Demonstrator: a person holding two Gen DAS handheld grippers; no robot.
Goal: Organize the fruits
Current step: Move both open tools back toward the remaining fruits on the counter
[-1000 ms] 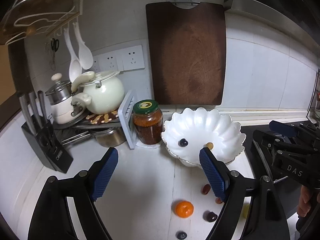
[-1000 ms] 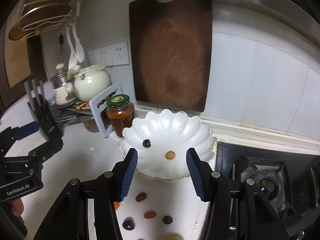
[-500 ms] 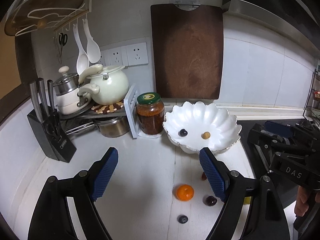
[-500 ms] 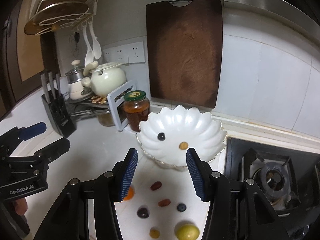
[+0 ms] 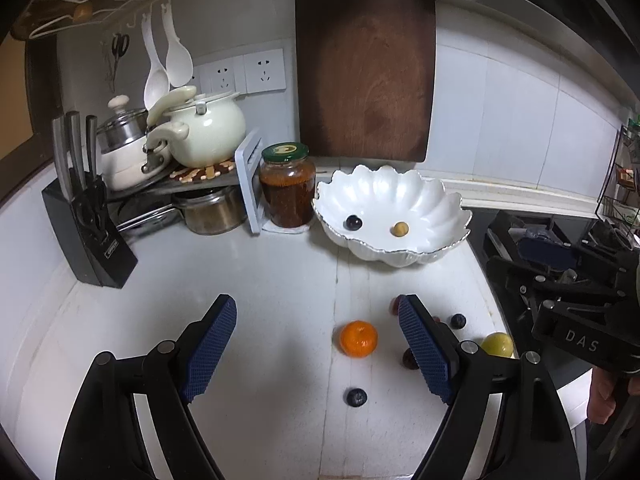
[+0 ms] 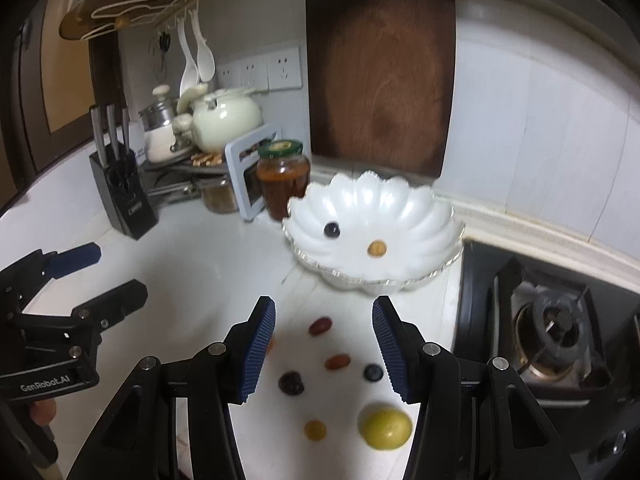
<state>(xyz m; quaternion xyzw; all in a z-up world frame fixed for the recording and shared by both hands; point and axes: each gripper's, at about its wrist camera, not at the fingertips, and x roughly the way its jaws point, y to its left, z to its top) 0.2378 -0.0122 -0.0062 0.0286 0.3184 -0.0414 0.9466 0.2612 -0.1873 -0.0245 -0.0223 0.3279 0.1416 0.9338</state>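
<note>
The white counter point(image 5: 248, 288) curves into a corner at the back left, with a tiled wall behind and a gas stove point(image 6: 552, 328) bounding it on the right. The middle and left of the counter lie bare. The back edge is crowded: a black knife block point(image 5: 86, 236) at the left, a cream pot point(image 5: 208, 132) on a rack, a jar point(image 5: 287, 186) with a green lid, and a white scalloped bowl point(image 5: 420, 200) at the back right, just beside the stove. A dark wooden cutting board point(image 5: 366, 76) hangs on the wall above the bowl.

The left gripper point(image 5: 316, 344) is spread wide with nothing between its blue pads, poised over the bare front of the counter. The right gripper point(image 6: 324, 348) is partly open, also empty, above the loose fruit.

Two fruits sit in the bowl: a dark grape point(image 5: 353, 222) and a small tan fruit point(image 5: 400, 229), apart from each other. The rest lie on the counter between the bowl and the front edge: a tangerine point(image 5: 359, 338), a blueberry point(image 5: 356, 397) nearer the front, a yellow-green round fruit point(image 6: 385, 428) toward the stove side, two reddish oval fruits point(image 6: 320, 326), a dark plum-like fruit point(image 6: 291, 383), another blueberry point(image 6: 373, 372) and a small orange fruit point(image 6: 315, 430).

The left gripper's body reads "GenRobot.AI" in the right wrist view; the right gripper's shows "DAS" in the left wrist view.
</note>
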